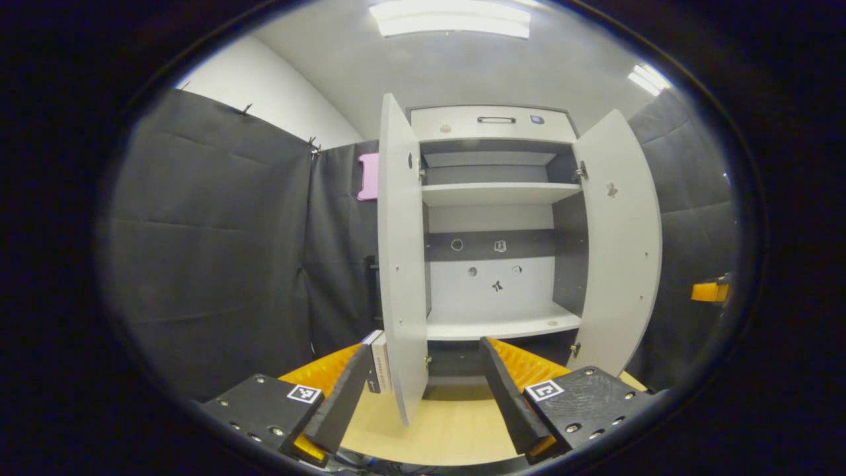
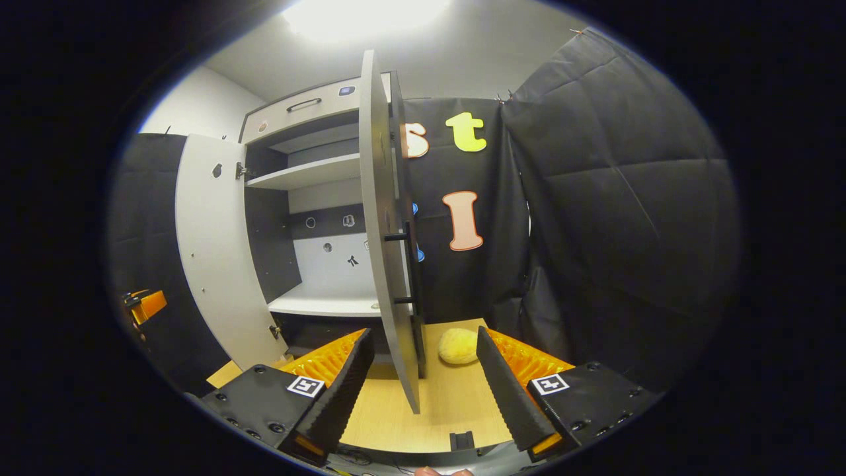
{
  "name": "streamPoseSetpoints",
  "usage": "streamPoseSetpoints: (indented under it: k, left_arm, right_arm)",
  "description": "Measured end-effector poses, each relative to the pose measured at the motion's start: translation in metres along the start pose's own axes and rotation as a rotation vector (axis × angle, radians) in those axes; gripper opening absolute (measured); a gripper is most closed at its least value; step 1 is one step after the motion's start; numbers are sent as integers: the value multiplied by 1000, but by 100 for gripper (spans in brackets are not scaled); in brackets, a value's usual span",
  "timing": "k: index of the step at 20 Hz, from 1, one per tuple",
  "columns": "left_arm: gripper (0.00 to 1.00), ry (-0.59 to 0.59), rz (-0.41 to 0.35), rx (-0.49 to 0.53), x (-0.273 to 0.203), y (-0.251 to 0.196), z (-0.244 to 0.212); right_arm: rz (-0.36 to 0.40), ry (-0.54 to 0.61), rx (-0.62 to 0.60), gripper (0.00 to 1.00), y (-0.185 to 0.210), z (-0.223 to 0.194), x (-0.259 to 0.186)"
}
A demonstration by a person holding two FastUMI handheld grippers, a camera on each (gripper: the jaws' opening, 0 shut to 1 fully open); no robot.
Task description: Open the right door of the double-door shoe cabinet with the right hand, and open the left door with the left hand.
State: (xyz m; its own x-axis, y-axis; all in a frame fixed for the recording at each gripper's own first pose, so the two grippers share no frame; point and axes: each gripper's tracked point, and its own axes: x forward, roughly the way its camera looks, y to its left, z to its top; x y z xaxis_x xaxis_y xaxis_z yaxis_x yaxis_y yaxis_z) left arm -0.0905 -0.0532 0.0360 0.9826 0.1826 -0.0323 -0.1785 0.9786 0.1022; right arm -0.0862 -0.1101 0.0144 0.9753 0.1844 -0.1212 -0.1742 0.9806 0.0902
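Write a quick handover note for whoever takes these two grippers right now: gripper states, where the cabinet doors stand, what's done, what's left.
Left gripper: open, holding nothing; the lower edge of the grey left door stands between its fingers, not pinched.
Right gripper: open, holding nothing; the grey right door, with its black bar handle, stands edge-on between its fingers.
Grey double-door shoe cabinet: both doors swung wide, shelves exposed.
A yellow rounded object lies on the wooden tabletop beside the right door.
Done: both doors look open.
Left: probably only drawing both grippers back clear of the doors.
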Motion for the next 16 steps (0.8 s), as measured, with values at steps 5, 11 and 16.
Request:
streamPoseSetpoints:
  k: [5,11,16]
  left_arm:
    - [95,13,-42,-64,9,-3,-8]
    - [95,1,-85,-88,30,2,-13]
    - [96,-10,-114,-97,44,8,-16]
  right_arm:
    - [-4,-11,12,98,14,-5,13]
    - [-14,-28,4,98,40,-7,28]
    - [-33,-75,-3,98,61,-1,38]
